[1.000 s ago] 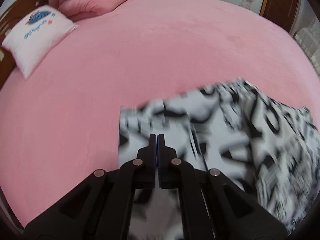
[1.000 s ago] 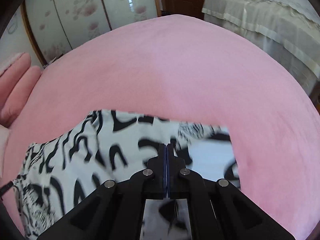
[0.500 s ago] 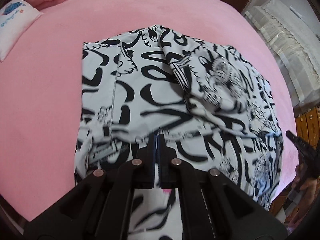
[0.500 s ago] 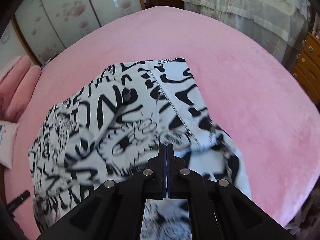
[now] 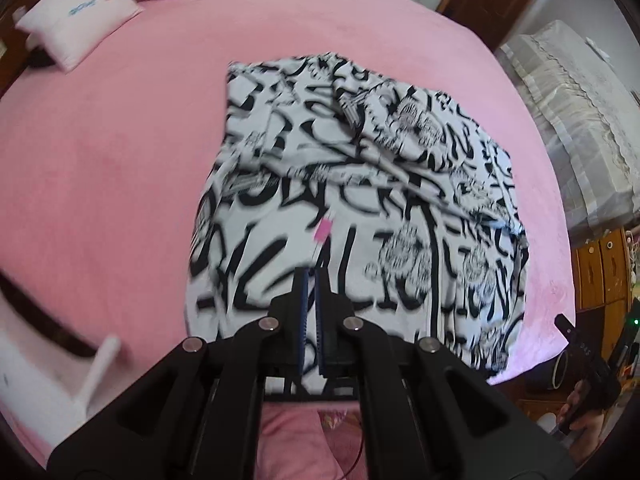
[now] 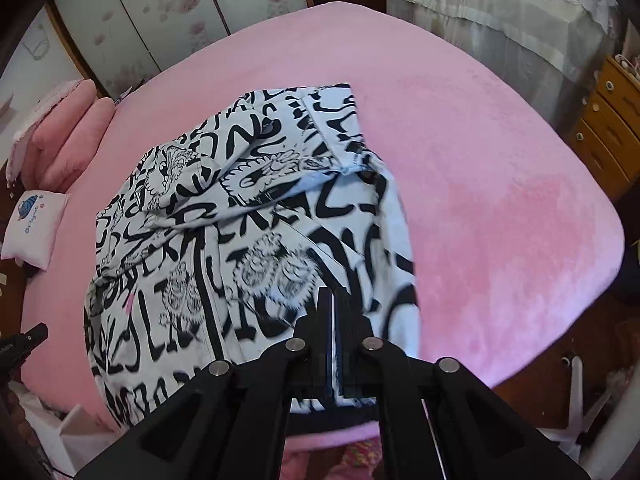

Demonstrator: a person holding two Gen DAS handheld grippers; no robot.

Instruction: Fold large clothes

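Observation:
A large white garment (image 5: 360, 184) with bold black lettering lies spread over the pink bed (image 5: 120, 140). Its near hem hangs off the bed's front edge. My left gripper (image 5: 311, 276) is shut on that hem near its left end, just below a small pink tag (image 5: 323, 230). In the right wrist view the same garment (image 6: 240, 220) runs away from me, a folded flap lying across its far half. My right gripper (image 6: 332, 296) pinches the hem near the right end, and its jaws are opening slightly with the cloth still between them.
A white cushion (image 5: 76, 20) and pink pillows (image 6: 72, 128) lie at the bed's far left. A second, cream-covered bed (image 6: 500, 8) and a wooden dresser (image 6: 608, 132) stand to the right. A white plastic piece (image 5: 96, 372) stands low beside the bed's near left.
Both grippers pulled back and upward with the hem, dragging the garment toward the bed's near edge. Far more of it shows now, and the hem hangs over the edge.

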